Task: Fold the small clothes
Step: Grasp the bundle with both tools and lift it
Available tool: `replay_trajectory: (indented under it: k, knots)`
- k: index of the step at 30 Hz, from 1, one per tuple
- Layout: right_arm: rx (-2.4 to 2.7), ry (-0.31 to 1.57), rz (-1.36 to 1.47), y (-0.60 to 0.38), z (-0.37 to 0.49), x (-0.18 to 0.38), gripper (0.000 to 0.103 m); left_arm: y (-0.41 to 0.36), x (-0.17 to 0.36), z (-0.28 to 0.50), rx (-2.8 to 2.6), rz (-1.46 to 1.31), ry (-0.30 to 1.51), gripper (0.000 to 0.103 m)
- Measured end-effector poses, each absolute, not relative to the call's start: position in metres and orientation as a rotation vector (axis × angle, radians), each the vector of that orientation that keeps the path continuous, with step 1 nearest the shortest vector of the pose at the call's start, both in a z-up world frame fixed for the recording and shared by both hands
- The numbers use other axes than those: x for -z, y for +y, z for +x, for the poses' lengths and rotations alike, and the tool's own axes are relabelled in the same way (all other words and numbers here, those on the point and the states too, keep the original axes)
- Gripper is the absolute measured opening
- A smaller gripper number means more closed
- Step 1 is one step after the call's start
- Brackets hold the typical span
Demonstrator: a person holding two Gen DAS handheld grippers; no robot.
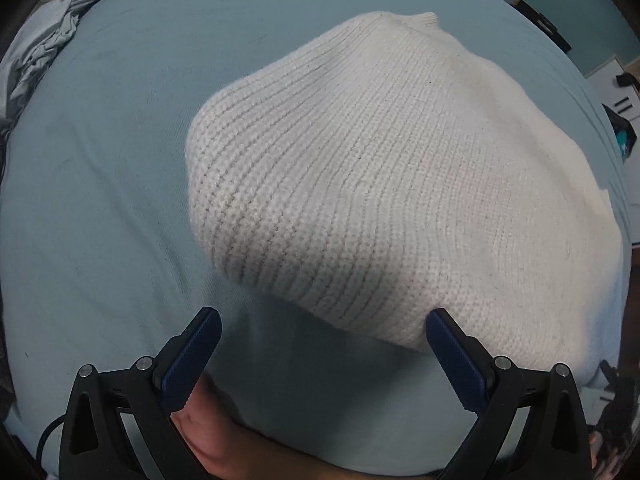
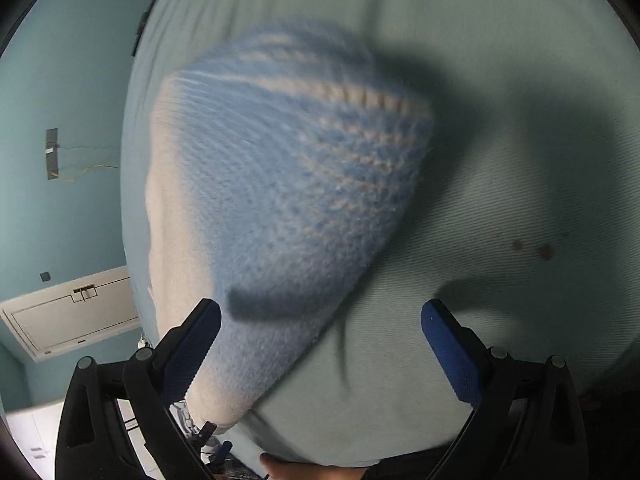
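Note:
A white ribbed knit garment (image 1: 380,184) lies folded on the light blue bed sheet (image 1: 100,200). My left gripper (image 1: 322,322) is open and empty, its fingers just short of the garment's near edge. In the right wrist view the same knit (image 2: 276,184) looks bluish and blurred, lying near the bed's left edge. My right gripper (image 2: 320,314) is open and empty, with its left finger (image 2: 192,344) over the knit's near corner and its right finger (image 2: 448,344) over bare sheet (image 2: 500,160).
Crumpled bedding (image 1: 48,40) lies at the bed's far left. Furniture and dark items (image 1: 620,92) stand beyond the right edge. In the right wrist view a white cabinet (image 2: 68,312) and teal wall (image 2: 60,80) sit left of the bed. Small stains (image 2: 532,248) mark the sheet.

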State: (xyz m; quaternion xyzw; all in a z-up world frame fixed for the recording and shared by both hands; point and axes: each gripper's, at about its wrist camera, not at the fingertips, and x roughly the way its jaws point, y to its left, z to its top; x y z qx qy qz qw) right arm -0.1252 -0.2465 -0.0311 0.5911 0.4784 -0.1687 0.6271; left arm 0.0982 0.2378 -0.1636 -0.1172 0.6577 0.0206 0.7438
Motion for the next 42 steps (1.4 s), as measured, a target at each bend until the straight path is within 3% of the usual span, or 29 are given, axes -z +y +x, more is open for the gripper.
replay_trajectory:
  k: [9,14,16,18,22,31,33,34,38,42]
  knots:
    - [0.337,1.094,1.401,-0.229,-0.100,0.043,0.097,0.218,0.146,0.092,-0.054,-0.165,1.387,0.103]
    - [0.363,1.027,1.435,-0.227,-0.100,0.039,0.074,0.219,0.150,0.091,-0.031,-0.247,1.405,0.103]
    - [0.390,0.993,1.455,-0.230,-0.102,0.038,0.069,0.224,0.155,0.090,0.001,-0.354,1.436,0.103]
    - [0.380,0.987,1.474,-0.227,-0.099,0.041,0.055,0.231,0.161,0.089,0.024,-0.471,1.467,0.103]
    - [0.405,0.969,1.449,-0.219,-0.096,0.036,0.042,0.244,0.171,0.090,0.037,-0.692,1.463,0.103]
    - [0.421,0.935,1.352,-0.201,-0.076,0.029,0.034,0.263,0.218,0.107,-0.044,-1.097,1.508,0.100]
    - [0.421,0.934,1.362,-0.204,-0.076,0.032,0.034,0.264,0.226,0.108,-0.038,-1.172,1.512,0.055]
    - [0.421,0.931,1.368,-0.209,-0.082,0.030,0.034,0.264,0.227,0.106,-0.045,-1.204,1.513,0.054]
    - [0.403,0.891,1.269,-0.210,-0.086,0.010,0.029,0.262,0.206,0.097,-0.023,-1.237,1.458,0.033]
    - [0.368,0.835,1.252,-0.207,-0.088,-0.014,0.027,0.265,0.174,0.097,0.075,-1.249,1.411,0.028]
